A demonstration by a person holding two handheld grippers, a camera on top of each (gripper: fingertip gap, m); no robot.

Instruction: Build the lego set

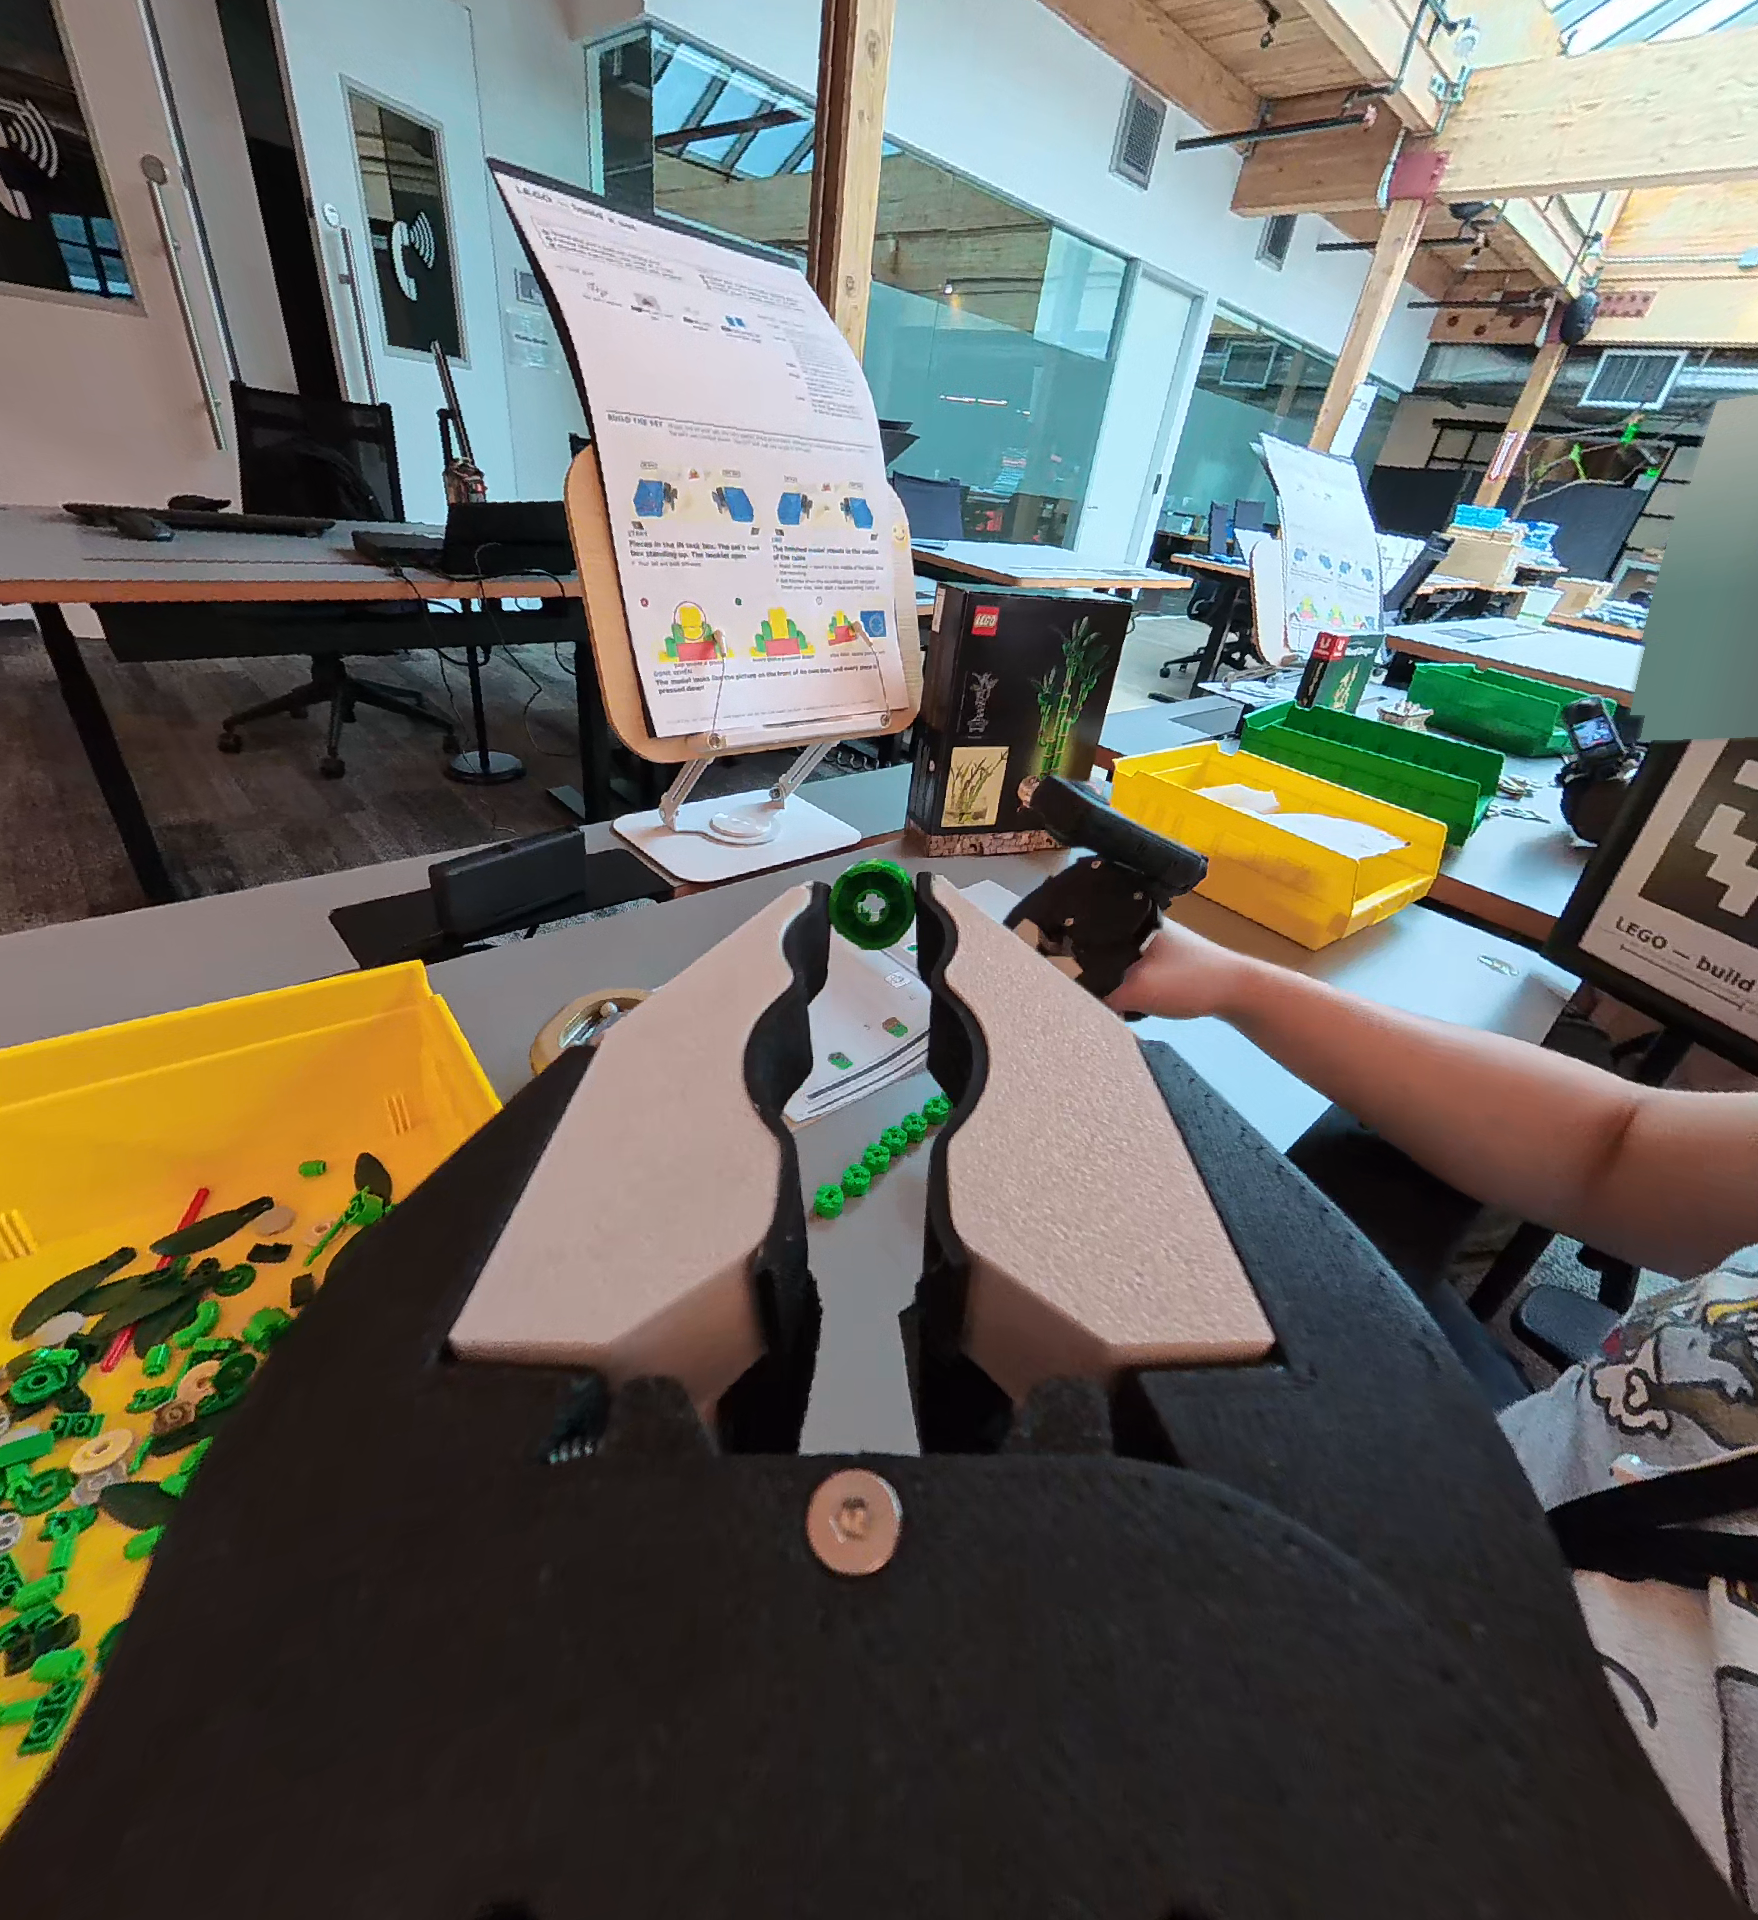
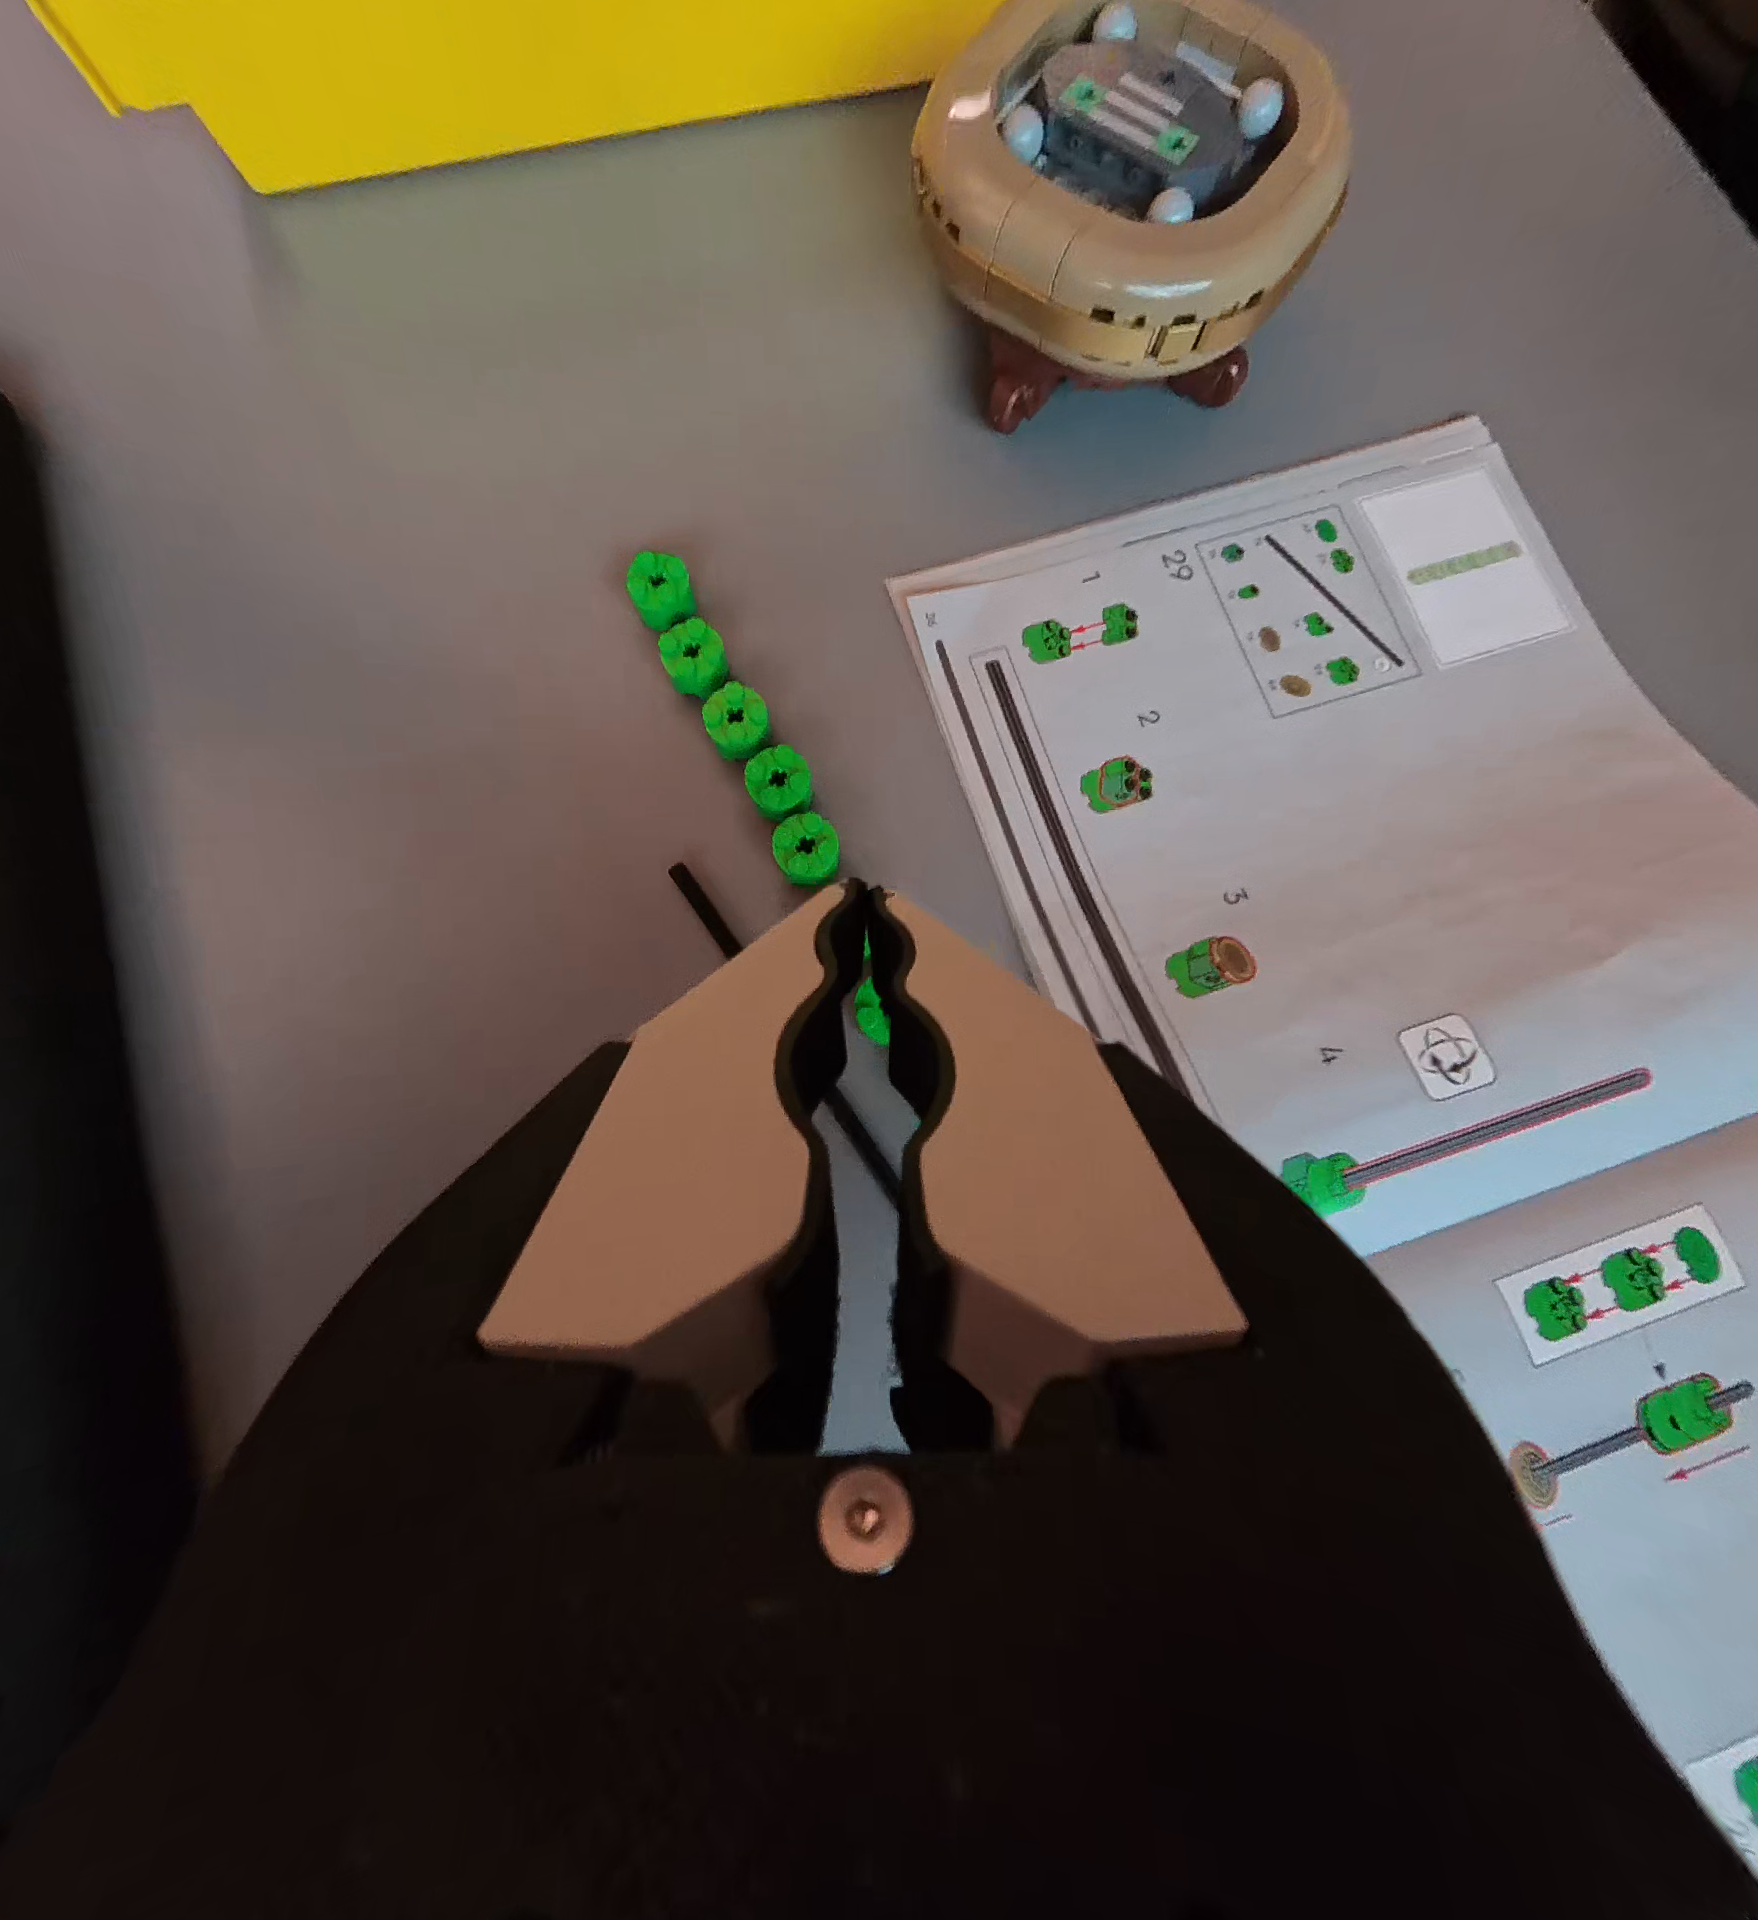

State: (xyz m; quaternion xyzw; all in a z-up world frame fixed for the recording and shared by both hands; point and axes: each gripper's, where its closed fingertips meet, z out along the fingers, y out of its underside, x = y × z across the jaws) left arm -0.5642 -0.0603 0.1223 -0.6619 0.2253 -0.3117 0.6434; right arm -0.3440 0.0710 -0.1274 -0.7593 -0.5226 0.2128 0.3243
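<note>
Green round piece [image 1: 872,903] clamped at the tips of the left gripper [image 1: 872,906]

At frame centre the right gripper [image 2: 859,896] is seen closed, nothing visibly held, over a row of green bricks [image 2: 733,717] (printed writing left unquoted); an open instruction booklet [image 2: 1394,831] is seen at right, a tan pot [image 2: 1129,197] upper right.

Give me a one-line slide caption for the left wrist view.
Left gripper pinches a round green piece above the table.

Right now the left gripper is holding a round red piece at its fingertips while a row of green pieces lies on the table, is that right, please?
Not quite: the round piece held at the left gripper fingertips is green, not red, as the left wrist view shows. The rest holds: a row of green pieces lies on the grey table.
</note>
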